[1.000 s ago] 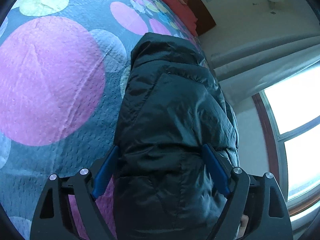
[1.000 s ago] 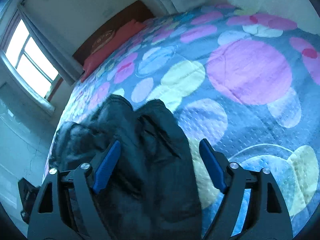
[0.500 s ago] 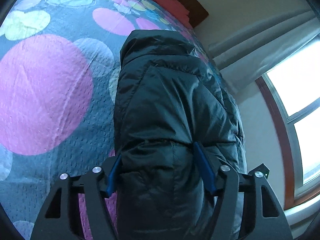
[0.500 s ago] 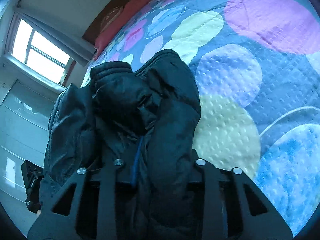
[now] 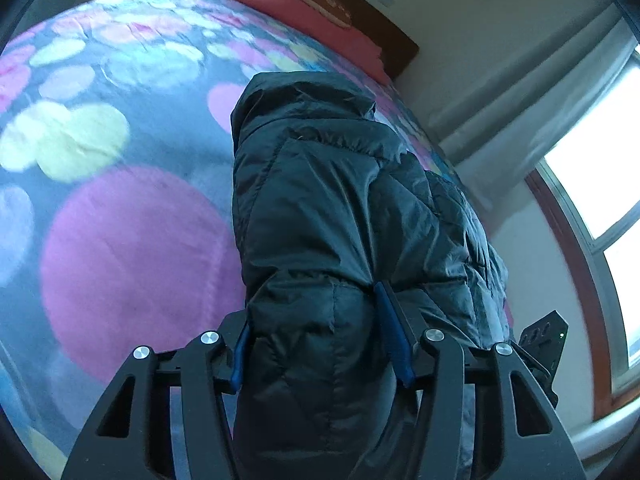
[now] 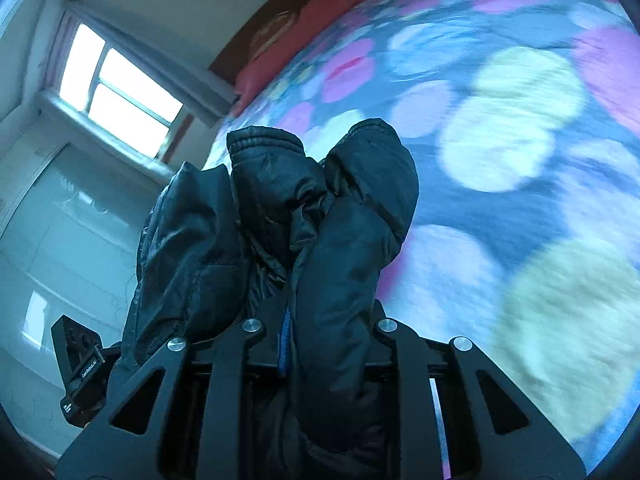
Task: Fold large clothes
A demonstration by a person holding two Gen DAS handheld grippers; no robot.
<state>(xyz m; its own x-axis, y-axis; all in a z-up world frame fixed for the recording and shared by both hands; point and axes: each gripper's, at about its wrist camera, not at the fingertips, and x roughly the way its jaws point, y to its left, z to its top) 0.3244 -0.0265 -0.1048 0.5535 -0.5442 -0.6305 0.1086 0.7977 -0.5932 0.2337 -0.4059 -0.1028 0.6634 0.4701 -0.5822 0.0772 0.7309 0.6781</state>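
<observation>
While a polka-dot bedspread [image 5: 132,240] in pink, yellow and pale blue fills most of both views, a dark quilted puffer jacket [image 5: 336,208] rises from it in the grip of two hand-held tools. The left wrist view shows the jacket's broad, smooth panel and collar end standing over the bed, with a red pillow [image 5: 304,12] and brown headboard [image 5: 376,20] behind and a bright window [image 5: 600,168] at right. The right wrist view gives what that one lacks: the garment's bunched folds and an elastic cuff [image 6: 264,140], with pale wardrobe doors [image 6: 68,240] below the window [image 6: 116,96] at left; the bedspread there is smeared by motion.

The left gripper [image 5: 320,344] has a thick fold of jacket between its blue pads [image 5: 394,340], which dent the fabric on both sides as the jaws close. The right gripper [image 6: 316,332] is drawn in much narrower, its jaws closing on a roll of the jacket that drapes forward over them; one blue pad [image 6: 285,340] shows as a sliver, the other apparently buried in cloth. Each view catches a black corner of the other tool at its edge.
</observation>
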